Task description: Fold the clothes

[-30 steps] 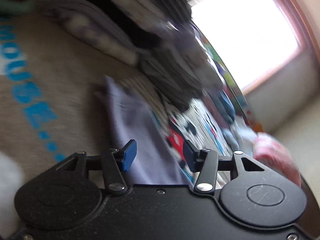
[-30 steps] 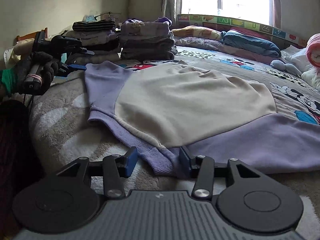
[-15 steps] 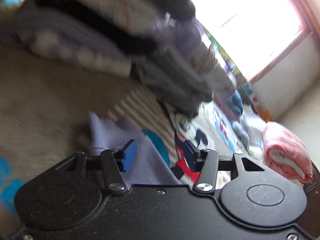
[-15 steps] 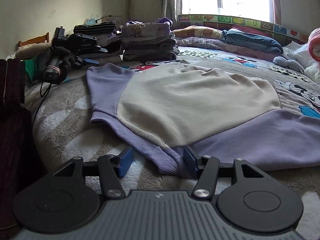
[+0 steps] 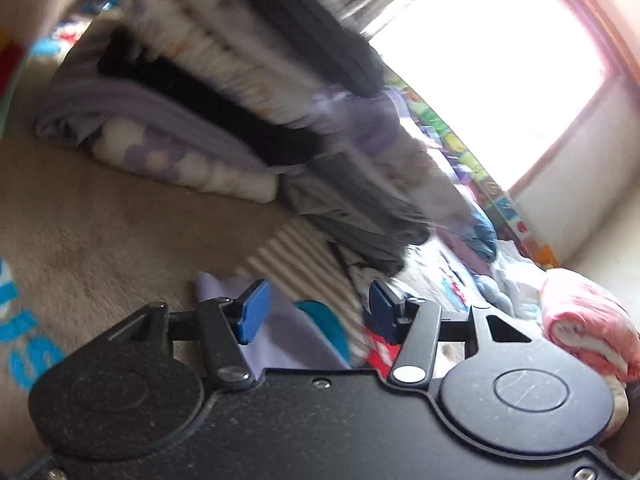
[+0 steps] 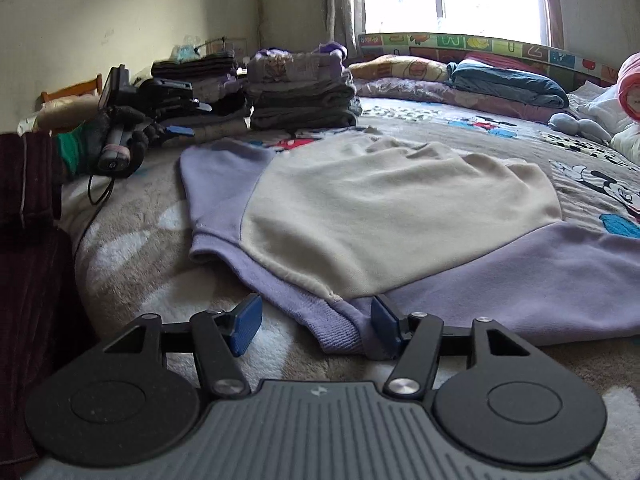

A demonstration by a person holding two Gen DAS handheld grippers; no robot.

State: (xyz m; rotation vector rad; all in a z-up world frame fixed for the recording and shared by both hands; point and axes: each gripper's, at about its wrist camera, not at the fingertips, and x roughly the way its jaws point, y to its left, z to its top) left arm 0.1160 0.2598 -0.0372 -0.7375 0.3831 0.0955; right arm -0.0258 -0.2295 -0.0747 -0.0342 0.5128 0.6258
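Note:
A cream and lilac sweatshirt (image 6: 392, 208) lies spread flat on the bed. My right gripper (image 6: 316, 320) is open, with the lilac ribbed hem corner (image 6: 340, 332) lying between its blue pads, low over the blanket. My left gripper (image 5: 316, 310) is open at the sweatshirt's far left corner, where a lilac cloth edge (image 5: 280, 332) lies just under its pads. It also shows in the right wrist view (image 6: 180, 130), held by a gloved hand, near the garment's upper left corner.
Two stacks of folded clothes (image 6: 300, 92) stand at the back of the bed, close in front of the left gripper (image 5: 224, 92). Pillows and a folded blue blanket (image 6: 508, 80) lie under the window. A pink rolled blanket (image 5: 588, 332) is at right. The bed edge drops off at left (image 6: 76, 248).
My left gripper has moved toward the folded stacks and the sweatshirt's far corner. My right gripper has edged closer to the hem and opened a little wider.

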